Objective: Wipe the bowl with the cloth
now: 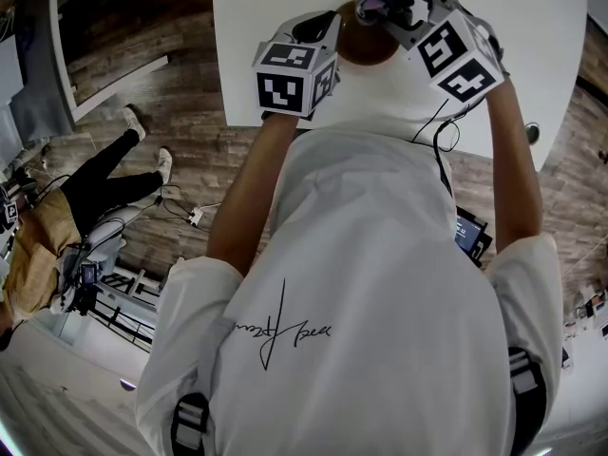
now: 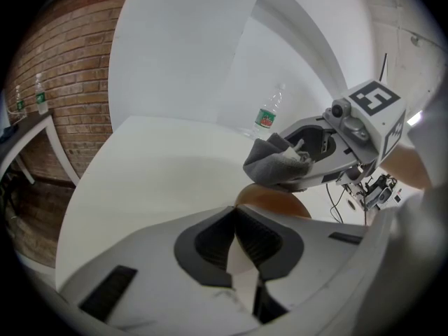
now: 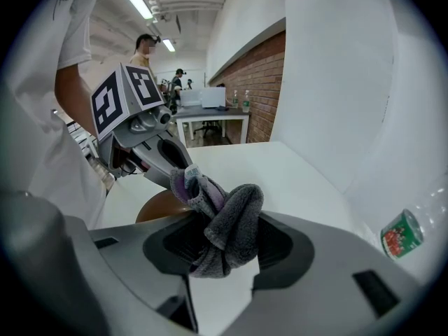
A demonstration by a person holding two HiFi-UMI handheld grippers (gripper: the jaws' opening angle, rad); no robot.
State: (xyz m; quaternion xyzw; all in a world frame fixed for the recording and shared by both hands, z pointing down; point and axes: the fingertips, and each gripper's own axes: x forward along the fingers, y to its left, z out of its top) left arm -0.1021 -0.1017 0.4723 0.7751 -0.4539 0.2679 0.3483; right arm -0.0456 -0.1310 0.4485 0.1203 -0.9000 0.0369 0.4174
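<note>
A brown bowl [image 1: 369, 44] sits on the white table [image 1: 532, 27] between my two grippers. My left gripper [image 2: 236, 221] is shut on the bowl's [image 2: 274, 201] near rim; a thin pale strip of its wall shows between the pads. The right gripper [image 3: 224, 240] is shut on a bunched grey cloth [image 3: 229, 222] with a purple fold, held just over the bowl [image 3: 159, 205]. In the left gripper view the cloth [image 2: 275, 163] hangs from the right gripper [image 2: 318, 156] above the bowl's far rim. From above, the cloth [image 1: 376, 0] lies at the bowl's far side.
A plastic water bottle [image 2: 267, 115] with a green label lies on the table beyond the bowl, and shows again as the bottle [image 3: 401, 234]. A white wall panel backs the table. Another person [image 1: 85, 198] is on the wooden floor at the left. The table's near edge [image 1: 237, 112] runs at my waist.
</note>
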